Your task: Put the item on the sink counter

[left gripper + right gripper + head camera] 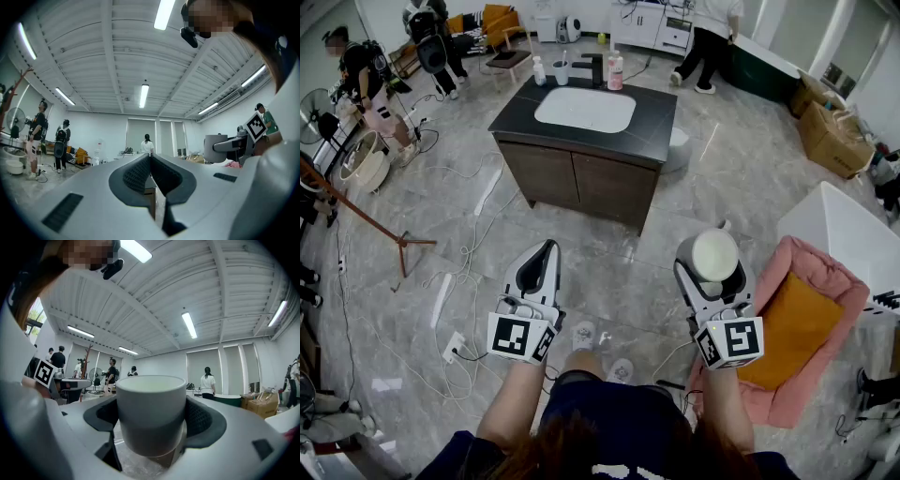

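Cup point(151, 411): pale grey-white, straight-walled, upright, mouth open upward.
Cup position: clasped between the jaws of the right gripper point(713, 267), held in the air, well apart from the counter.
Sink counter point(652, 124): dark top, white basin, brown cabinet doors.

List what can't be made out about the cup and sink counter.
Bottom of the cup: right gripper view, hidden low between the jaws.
Labels of the bottles on the sink counter: head view, too small to read.
Front of the sink counter: left gripper view, mostly behind the shut jaws.
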Demonstrator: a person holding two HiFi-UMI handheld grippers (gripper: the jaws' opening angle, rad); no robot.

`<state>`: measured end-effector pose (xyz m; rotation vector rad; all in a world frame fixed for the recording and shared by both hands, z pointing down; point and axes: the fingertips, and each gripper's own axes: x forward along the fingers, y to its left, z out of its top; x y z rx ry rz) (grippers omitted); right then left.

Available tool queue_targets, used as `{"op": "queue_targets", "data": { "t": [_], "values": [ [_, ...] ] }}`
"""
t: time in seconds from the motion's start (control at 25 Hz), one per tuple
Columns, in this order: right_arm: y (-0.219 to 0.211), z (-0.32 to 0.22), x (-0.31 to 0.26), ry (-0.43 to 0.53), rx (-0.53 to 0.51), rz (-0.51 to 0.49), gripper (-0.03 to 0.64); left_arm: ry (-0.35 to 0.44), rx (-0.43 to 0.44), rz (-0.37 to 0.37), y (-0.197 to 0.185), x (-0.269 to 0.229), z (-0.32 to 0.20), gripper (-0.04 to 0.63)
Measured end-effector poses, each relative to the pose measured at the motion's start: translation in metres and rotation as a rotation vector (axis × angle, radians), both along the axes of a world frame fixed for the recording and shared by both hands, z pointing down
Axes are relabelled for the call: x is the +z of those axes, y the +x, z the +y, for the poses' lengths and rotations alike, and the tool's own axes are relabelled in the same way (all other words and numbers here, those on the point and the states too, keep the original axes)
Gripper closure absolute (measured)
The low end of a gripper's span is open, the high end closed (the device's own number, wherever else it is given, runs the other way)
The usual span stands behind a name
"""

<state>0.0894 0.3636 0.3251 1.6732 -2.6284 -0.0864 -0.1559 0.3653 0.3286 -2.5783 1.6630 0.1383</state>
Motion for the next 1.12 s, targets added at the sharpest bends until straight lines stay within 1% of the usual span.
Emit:
{"op": "queue_targets", "data": {
  "t": [0.16,0.36,0.52,0.64,0.88,1.12],
  "values": [
    [0.015,0.026,-0.002,-0.019,0.011,-0.031,0.183,-0.009,-0.009,-0.003,0.013,0.003,0.025,0.571],
    [0.022,0.046,-0.011,-0.006,-0.021,-0.081,0.183,-0.011,-0.014,-0.01,0.022,0.001,0.044,0.571],
    [0.027,0.051,-0.017,0.002,-0.027,-0.096,0.183,-0.013,-0.022,-0.013,0.027,-0.002,0.051,0.571],
    [0.031,0.044,-0.013,-0.014,-0.025,-0.116,0.183,-0.016,-0.027,-0.017,0.029,-0.001,0.051,0.571],
    [0.032,0.014,-0.002,-0.043,-0.016,-0.142,0.183,-0.024,-0.03,-0.015,0.028,0.006,0.021,0.571],
    [0.036,-0.038,-0.01,-0.041,-0.01,-0.133,0.183,-0.025,-0.012,-0.003,0.036,0.001,-0.038,0.571]
  ]
}}
